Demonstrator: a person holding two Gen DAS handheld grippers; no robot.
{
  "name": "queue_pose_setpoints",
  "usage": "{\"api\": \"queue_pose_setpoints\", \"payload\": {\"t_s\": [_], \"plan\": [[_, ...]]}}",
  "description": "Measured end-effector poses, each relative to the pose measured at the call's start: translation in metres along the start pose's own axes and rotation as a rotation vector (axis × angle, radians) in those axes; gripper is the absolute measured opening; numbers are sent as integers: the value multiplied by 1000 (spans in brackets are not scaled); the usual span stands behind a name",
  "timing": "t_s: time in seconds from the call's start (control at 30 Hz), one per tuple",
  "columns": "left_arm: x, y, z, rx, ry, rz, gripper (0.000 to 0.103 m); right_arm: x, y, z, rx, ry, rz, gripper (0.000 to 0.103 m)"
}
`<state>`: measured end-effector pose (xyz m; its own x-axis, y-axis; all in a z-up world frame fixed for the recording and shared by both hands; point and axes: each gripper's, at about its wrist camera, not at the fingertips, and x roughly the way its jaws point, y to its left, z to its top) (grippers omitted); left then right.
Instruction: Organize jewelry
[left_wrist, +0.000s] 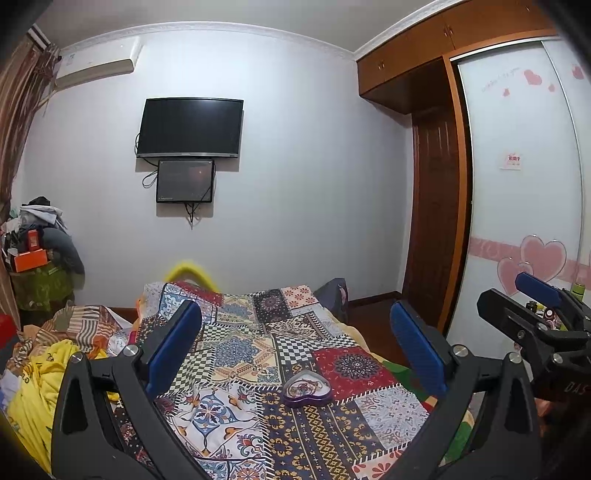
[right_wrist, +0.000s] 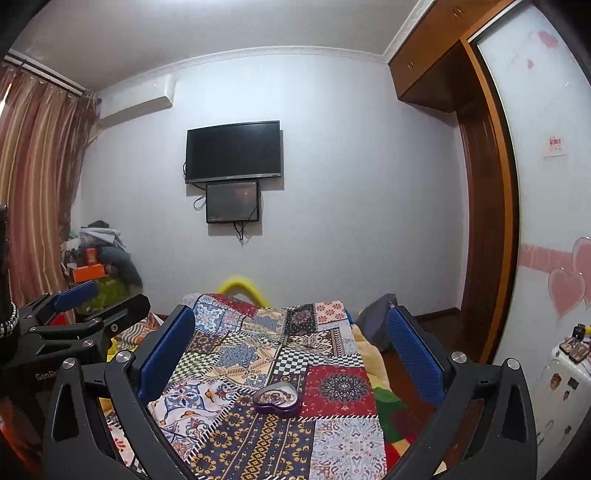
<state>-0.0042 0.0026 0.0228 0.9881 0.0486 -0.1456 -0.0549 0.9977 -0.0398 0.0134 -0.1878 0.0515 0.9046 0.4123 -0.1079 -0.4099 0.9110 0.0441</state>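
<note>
A purple heart-shaped box (left_wrist: 307, 389) lies open on the patchwork bedspread (left_wrist: 236, 354), with a tangle of beaded jewelry inside. It also shows in the right wrist view (right_wrist: 277, 399). My left gripper (left_wrist: 295, 332) is open and empty, held above and behind the box, its blue pads (left_wrist: 173, 343) wide apart. My right gripper (right_wrist: 291, 339) is open and empty too, at a similar height. The right gripper shows at the right edge of the left wrist view (left_wrist: 535, 306), and the left gripper at the left of the right wrist view (right_wrist: 92, 302).
A bed with rumpled yellow and striped bedding (left_wrist: 44, 362) at the left. A wardrobe (left_wrist: 517, 184) with heart decals stands to the right, a white suitcase (right_wrist: 561, 398) beside it. A pile of clothes and boxes (left_wrist: 37, 254) is in the far left corner. A TV (left_wrist: 190, 127) hangs on the wall.
</note>
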Motion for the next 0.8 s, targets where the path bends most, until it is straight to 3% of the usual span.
{"api": "queue_pose_setpoints", "payload": {"t_s": [0.8], "plan": [[0, -2, 1, 1, -3, -18, 103, -2, 1, 2, -7, 7, -14, 103]]}}
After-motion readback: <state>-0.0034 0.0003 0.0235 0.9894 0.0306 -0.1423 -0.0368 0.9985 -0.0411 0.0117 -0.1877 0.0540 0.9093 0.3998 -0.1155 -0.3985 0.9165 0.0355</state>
